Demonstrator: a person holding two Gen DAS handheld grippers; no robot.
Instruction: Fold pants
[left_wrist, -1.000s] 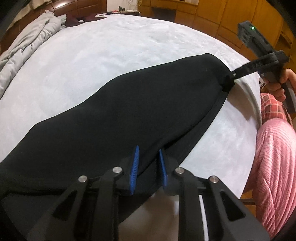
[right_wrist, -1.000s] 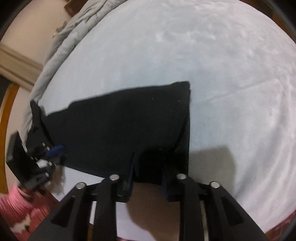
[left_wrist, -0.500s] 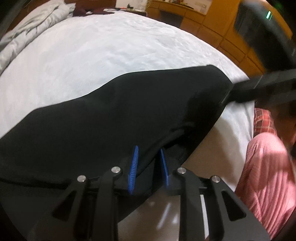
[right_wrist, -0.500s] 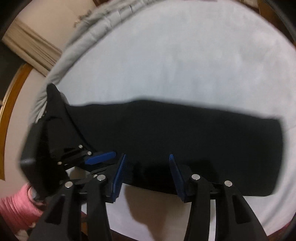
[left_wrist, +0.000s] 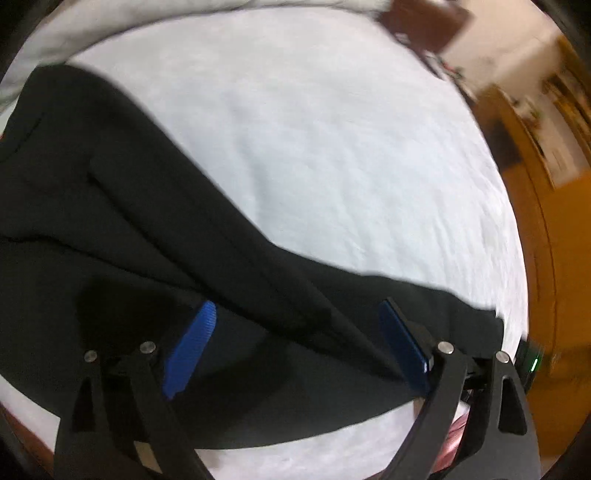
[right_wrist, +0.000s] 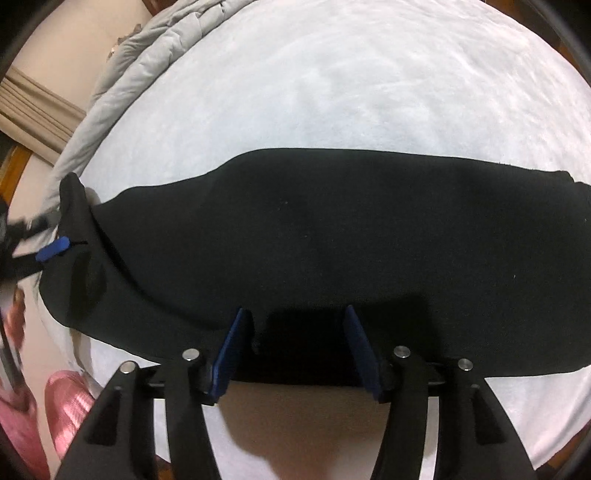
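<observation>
The bed (right_wrist: 369, 74), covered in a pale sheet, fills most of both views and serves as the flat work surface. A grey quilt (right_wrist: 147, 48) is bunched along the upper left of the right wrist view, apparently pushed aside to leave room.

The black pants (right_wrist: 332, 240) lie across the middle of that view as one long band from left edge to right edge, close to the near side of the bed. They look doubled lengthwise, leg on leg, which would suit a next fold across their length. In the left wrist view the pants (left_wrist: 129, 221) run from the upper left down to the lower right, with a ridge of loose cloth showing they are not yet smoothed.

The left gripper (left_wrist: 295, 343) hangs over the cloth with its blue pads spread wide and opening further; cloth lies beneath them but is not pinched, so it seems to be letting go. The right gripper (right_wrist: 291, 350) stands at the near hem, lower centre, jaws parted and opening, the pads clear of the cloth.

A pink sleeve (right_wrist: 70, 398) shows at the lower left.
</observation>
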